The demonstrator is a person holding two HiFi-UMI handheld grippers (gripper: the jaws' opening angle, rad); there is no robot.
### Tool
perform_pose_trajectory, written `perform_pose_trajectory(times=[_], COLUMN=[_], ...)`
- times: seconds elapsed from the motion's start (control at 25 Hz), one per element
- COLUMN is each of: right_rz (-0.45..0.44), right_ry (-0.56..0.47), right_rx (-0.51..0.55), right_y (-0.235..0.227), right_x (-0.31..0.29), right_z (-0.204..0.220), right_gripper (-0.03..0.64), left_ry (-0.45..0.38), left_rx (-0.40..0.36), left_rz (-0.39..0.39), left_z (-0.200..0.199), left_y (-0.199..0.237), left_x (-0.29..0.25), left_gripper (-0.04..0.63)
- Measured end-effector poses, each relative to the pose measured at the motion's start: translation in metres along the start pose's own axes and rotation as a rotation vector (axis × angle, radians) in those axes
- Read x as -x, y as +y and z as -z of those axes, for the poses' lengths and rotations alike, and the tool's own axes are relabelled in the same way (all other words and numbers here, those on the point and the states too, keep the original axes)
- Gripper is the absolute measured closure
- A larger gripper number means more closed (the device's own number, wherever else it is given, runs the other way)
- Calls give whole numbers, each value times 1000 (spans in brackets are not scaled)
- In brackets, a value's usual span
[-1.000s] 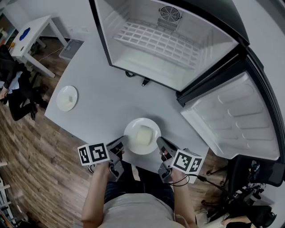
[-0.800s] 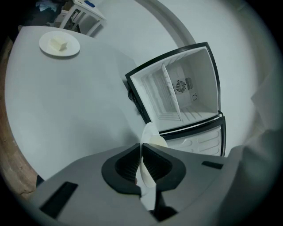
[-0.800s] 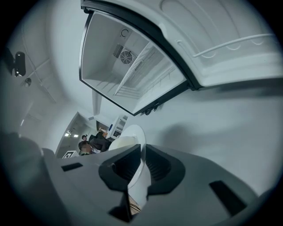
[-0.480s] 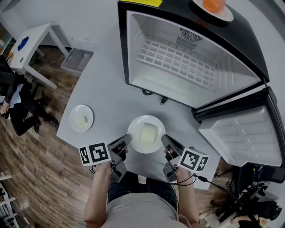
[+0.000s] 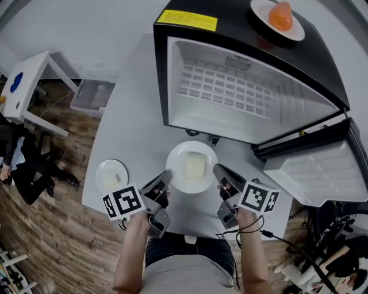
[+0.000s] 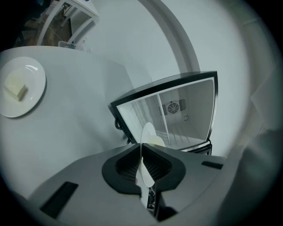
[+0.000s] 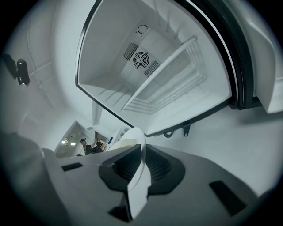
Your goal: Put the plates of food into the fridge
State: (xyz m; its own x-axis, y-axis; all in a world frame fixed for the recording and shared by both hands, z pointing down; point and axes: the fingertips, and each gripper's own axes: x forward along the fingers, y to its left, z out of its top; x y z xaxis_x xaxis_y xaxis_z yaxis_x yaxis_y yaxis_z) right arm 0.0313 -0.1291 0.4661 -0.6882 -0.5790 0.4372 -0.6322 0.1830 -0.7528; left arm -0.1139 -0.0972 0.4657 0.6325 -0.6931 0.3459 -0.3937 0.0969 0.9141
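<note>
**Head view.** Shows a round white plate (image 5: 174, 167), glossy and shallow, carried face up between the two grippers over the grey counter (image 5: 132, 115). Holds one pale yellow block (image 5: 194, 166) of food, smooth and roughly square, at its middle. Has no long axis, being round, and lies about level. Finds the left gripper (image 5: 165, 177) pinching the plate's left rim and the right gripper (image 5: 218, 170) pinching its right rim. Places the open fridge (image 5: 253, 40), black outside and white within, just ahead of both grippers. Shows a white wire shelf (image 5: 230, 89) across the fridge's cavity and its door (image 5: 322, 172) swung out beyond the right gripper. Sets a second plate (image 5: 101, 172), smaller and holding a small pale cube (image 5: 113, 177), on the counter just left of the left gripper. Tops the fridge with a third plate (image 5: 259, 12) bearing an orange lump (image 5: 281, 15).

**Left gripper view.** Shows the dark ribbed pads pressed together on the thin white rim, seen edge-on as an upright sliver. Looks past it into the fridge cavity, with a round fan grille (image 6: 172, 107) on the back wall. Keeps the second plate far off to the left.

**Right gripper view.** Shows the same clamp on the opposite rim, the plate again edge-on. Fills the space ahead with the fridge opening, shelf and fan grille.
</note>
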Motion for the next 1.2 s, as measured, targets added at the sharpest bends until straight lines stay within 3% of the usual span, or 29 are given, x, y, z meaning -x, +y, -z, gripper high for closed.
perform_pose_trajectory(times=[0.44,0.88,1.2], right_rz=[25,20,43], right_ry=[-122,-95,-69], right_rx=[95,158,171], right_y=[20,35,30], right_x=[-17,-43,-60], right_z=[-87,-143,-170], right_gripper=[572,571,571], left_ry=[-93,-219,-240], left_rx=[9,53,181], left_rz=[39,54,66], left_z=[-53,-94,-107], left_y=[-45,-75,-76], left_x=[-37,-54,-74], left_gripper=[572,572,574])
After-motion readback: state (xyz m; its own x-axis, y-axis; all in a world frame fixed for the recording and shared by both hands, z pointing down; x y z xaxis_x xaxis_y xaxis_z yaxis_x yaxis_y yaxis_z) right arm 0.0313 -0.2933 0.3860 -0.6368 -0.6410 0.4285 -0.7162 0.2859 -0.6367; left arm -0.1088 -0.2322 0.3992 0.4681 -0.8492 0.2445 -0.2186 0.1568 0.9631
